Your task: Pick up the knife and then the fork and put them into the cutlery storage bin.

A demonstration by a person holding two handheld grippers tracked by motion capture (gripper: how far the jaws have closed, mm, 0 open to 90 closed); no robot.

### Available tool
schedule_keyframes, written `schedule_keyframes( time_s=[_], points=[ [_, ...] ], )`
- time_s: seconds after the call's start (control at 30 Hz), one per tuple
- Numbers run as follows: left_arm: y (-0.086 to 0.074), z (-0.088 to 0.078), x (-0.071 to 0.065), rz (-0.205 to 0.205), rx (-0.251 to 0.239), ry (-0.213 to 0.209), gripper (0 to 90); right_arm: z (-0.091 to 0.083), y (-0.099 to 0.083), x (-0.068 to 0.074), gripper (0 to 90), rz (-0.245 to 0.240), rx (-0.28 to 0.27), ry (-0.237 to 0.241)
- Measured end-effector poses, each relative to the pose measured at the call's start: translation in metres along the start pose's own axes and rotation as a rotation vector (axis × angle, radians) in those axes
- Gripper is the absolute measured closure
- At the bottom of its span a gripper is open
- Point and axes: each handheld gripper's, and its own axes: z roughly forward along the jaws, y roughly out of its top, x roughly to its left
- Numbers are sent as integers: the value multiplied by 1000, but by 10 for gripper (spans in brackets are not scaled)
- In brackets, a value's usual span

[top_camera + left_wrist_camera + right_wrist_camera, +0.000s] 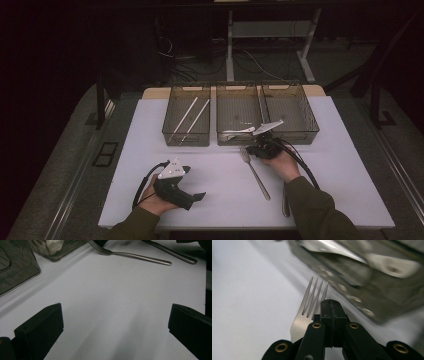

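White table point(200, 165); three mesh bins point(186, 115); cables on floor point(180, 60).

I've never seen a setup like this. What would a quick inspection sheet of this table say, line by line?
Surface: white table top, bare in the middle.
Job's things: fork and another utensil on the table; three clear bins at the far edge, the left one with two white sticks.
Clutter: nothing seen.
Grippers: left gripper open over bare table; right gripper shut, jaws pressed together beside the fork's tines.
Cables: black cable trails from the right gripper.
Surroundings: dark room, desk legs and floor wires behind.
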Motion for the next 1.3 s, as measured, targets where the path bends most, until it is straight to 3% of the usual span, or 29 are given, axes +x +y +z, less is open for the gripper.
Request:
schedule_keyframes(
  time_s=[0.23,0.3,0.43,0.53,0.6,0.8,1.17,1.3],
  points=[
    [0,0,0,0,-2,0,0,9,6,22,898,-79,7,65],
    [0,0,0,1,-1,1,0,8,8,24,886,-71,17,70],
    [0,0,1,-1,-2,1,0,-6,11,22,780,-29,46,78],
    [0,0,0,0,-1,3,0,-19,12,23,727,-21,92,76],
    [0,0,0,3,1,6,0,-25,12,25,710,-19,152,78],
    [-1,1,0,10,11,11,0,-26,10,37,691,-35,269,81],
    [-3,0,4,20,15,16,0,-12,12,51,695,-59,370,50],
    [-3,1,4,19,16,15,0,-10,15,54,703,-105,404,22]
  ],
)
